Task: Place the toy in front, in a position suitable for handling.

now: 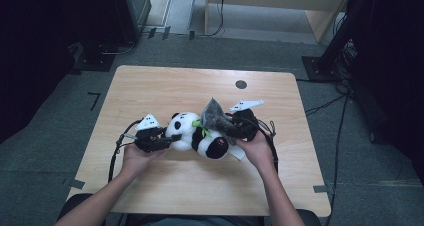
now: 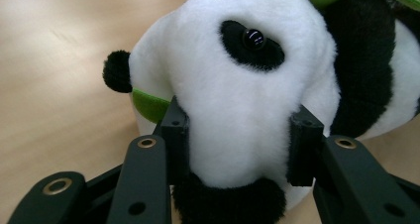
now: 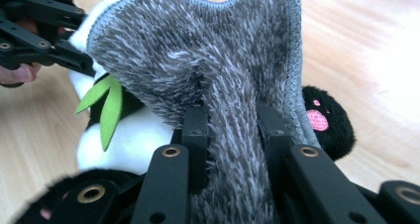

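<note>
Left gripper (image 2: 237, 149) clamps the plush panda's (image 2: 247, 85) muzzle, steadying it on the tabletop (image 1: 165, 86); right gripper (image 3: 233, 130) pinches the grey cloth (image 3: 208, 50) above its body. Likely next: wiping the fur.

Black grippers (image 1: 172, 140) with brass rivets, white-grey top plates, black cables.

I sat at a pale wooden counter (image 1: 150, 86) with rounded corners and a small dark round plug (image 1: 241, 84) near its far edge. Grey carpet (image 1: 50, 151) covered the floor around me, cables (image 1: 330, 103) trailing across it. A light wooden cabinet (image 1: 280, 6) stood beyond, and both sides lay in deep shadow.
</note>
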Demonstrator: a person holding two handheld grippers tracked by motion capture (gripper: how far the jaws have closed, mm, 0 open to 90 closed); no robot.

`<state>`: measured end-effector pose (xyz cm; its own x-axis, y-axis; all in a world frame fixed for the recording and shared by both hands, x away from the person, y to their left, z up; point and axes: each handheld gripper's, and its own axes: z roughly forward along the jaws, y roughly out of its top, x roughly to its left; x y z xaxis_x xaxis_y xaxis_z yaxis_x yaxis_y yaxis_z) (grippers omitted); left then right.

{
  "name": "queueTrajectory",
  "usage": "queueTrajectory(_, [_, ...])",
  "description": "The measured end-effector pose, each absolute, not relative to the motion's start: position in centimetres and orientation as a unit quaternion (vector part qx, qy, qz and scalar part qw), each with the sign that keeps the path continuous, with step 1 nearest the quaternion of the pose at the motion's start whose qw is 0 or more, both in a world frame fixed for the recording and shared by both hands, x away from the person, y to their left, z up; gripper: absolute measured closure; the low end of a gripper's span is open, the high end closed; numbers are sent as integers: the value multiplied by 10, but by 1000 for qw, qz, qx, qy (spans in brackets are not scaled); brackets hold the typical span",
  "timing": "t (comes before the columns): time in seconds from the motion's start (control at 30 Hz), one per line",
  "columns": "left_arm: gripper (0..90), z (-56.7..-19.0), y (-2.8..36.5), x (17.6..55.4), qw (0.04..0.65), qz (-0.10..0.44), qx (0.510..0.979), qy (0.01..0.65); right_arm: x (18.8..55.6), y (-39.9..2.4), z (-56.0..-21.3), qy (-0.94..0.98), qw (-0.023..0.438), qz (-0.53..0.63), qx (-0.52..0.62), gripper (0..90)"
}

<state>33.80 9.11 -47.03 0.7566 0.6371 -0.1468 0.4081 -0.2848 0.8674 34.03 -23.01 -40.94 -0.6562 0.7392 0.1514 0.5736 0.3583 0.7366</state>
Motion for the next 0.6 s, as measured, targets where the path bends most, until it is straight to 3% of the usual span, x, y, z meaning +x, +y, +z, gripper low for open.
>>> queueTrajectory(0.3, [500,-483,90,343,481,107,793,359,355,-224,-384,807,117,425,394,722])
queueTrajectory(0.6, [419,-489,93,340,481,102,792,361,391,-170,-376,837,97,397,363,714])
